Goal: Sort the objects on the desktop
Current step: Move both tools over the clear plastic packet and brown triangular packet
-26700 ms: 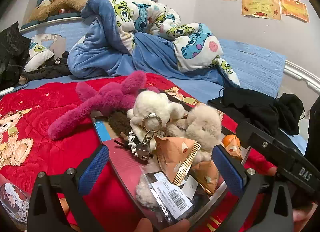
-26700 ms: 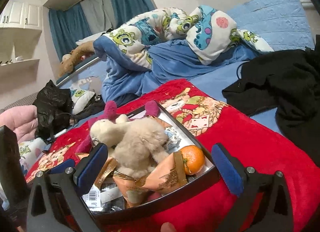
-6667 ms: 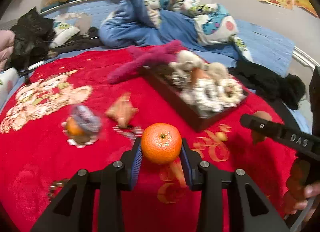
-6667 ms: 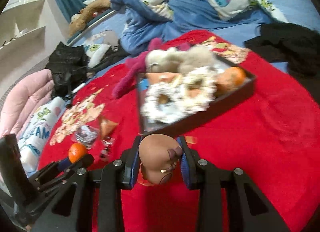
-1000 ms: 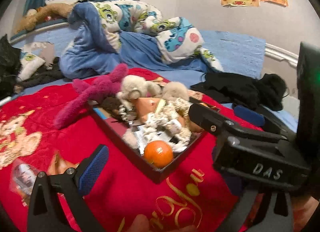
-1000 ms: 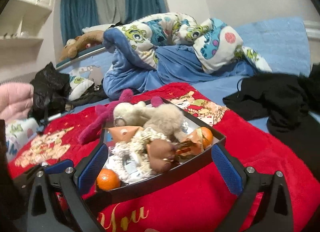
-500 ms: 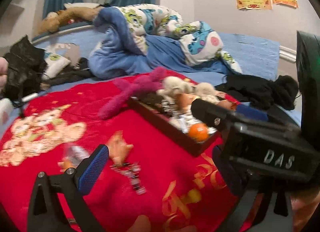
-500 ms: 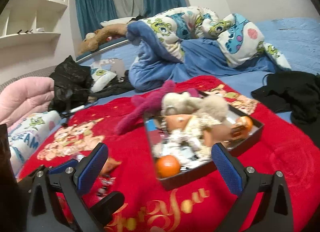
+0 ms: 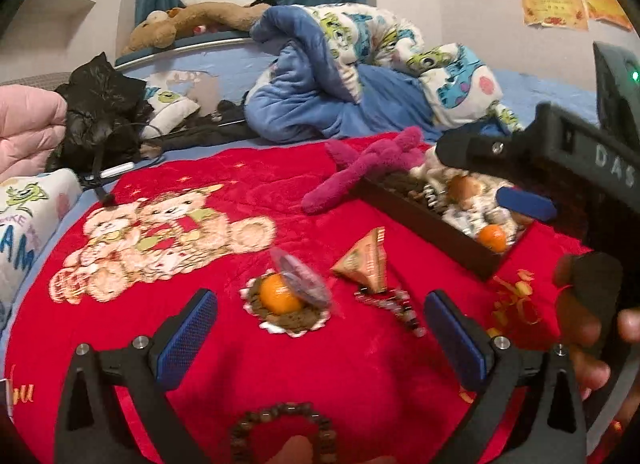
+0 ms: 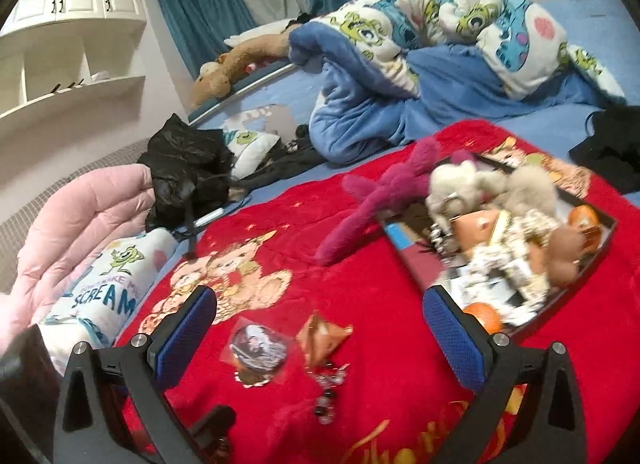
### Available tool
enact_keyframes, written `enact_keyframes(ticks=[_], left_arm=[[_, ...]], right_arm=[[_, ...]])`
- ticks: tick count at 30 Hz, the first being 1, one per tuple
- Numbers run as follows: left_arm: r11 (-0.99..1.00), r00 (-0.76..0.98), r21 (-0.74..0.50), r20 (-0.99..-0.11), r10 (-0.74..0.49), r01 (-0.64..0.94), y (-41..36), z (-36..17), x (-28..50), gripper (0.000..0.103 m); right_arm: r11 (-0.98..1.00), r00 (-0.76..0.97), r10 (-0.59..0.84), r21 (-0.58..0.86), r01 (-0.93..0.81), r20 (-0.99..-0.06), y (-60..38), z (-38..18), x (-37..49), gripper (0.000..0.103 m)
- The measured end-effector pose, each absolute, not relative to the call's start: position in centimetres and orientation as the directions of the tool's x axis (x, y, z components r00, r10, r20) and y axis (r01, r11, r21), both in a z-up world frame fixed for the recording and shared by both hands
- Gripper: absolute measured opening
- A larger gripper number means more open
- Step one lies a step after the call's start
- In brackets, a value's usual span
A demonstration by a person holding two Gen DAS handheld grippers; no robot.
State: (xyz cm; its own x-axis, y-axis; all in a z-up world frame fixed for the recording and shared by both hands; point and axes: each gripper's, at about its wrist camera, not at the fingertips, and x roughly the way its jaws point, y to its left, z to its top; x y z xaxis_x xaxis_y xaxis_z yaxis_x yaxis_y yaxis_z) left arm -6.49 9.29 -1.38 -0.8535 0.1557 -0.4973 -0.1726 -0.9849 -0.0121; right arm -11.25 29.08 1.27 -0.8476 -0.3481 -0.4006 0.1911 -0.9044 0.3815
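My left gripper (image 9: 320,334) is open and empty, just short of an orange (image 9: 277,295) on a frilled coaster (image 9: 292,319) with a round badge (image 9: 301,275) leaning on it. An orange triangular packet (image 9: 366,260) and a bead string (image 9: 394,304) lie to the right. A dark bead bracelet (image 9: 280,430) lies near me. The black tray (image 9: 424,219) at right holds plush toys and an orange (image 9: 493,238). My right gripper (image 10: 320,334) is open and empty above the badge (image 10: 258,350), packet (image 10: 322,334) and beads (image 10: 328,382). The tray (image 10: 560,296) is to its right.
A pink plush toy (image 9: 362,167) hangs over the tray's far corner. The red blanket (image 9: 224,183) covers the bed. A blue quilt (image 9: 320,95), black bag (image 10: 184,167), pink quilt (image 10: 76,232) and black clothes (image 10: 608,143) lie around it.
Both grippers have swung left away from the tray. The loose orange, badge, packet and beads on the blanket now sit in front of them. Both stay open and empty.
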Motion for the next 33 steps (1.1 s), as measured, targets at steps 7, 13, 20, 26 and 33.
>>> enact_keyframes(ticks=[7,13,20,26,33], left_arm=[[-0.981,-0.821,-0.084,-0.538,0.192,-0.175,8.0,-2.2,-7.8,0.103],[-0.976,-0.793,-0.114,-0.57,0.215,-0.183,8.0,-2.7,-9.0,0.103],[-0.969,-0.804,-0.126,-0.541,0.245,-0.211,8.0,-2.4,-10.3,0.103],[-0.964,-0.786,-0.113,-0.56,0.263,-0.242,8.7,-2.8,-12.1,0.103],[-0.956,-0.779,-0.141,-0.555,0.292,-0.257,8.4,-3.4,-13.9,0.097]], right_arm=[[-0.919,-0.846,-0.31,0.363,0.15,-0.434,27.9,0.7,-12.9,0.103],[-0.927,-0.836,-0.305,0.342,0.152,-0.455,27.8,0.0,-13.9,0.103],[-0.945,-0.812,-0.298,0.277,0.175,-0.501,27.1,-0.9,-15.6,0.096],[-0.937,-0.768,-0.332,0.283,0.203,-0.548,27.0,-2.6,-17.5,0.092],[-0.952,-0.773,-0.303,0.22,0.214,-0.558,26.3,-3.7,-17.9,0.092]])
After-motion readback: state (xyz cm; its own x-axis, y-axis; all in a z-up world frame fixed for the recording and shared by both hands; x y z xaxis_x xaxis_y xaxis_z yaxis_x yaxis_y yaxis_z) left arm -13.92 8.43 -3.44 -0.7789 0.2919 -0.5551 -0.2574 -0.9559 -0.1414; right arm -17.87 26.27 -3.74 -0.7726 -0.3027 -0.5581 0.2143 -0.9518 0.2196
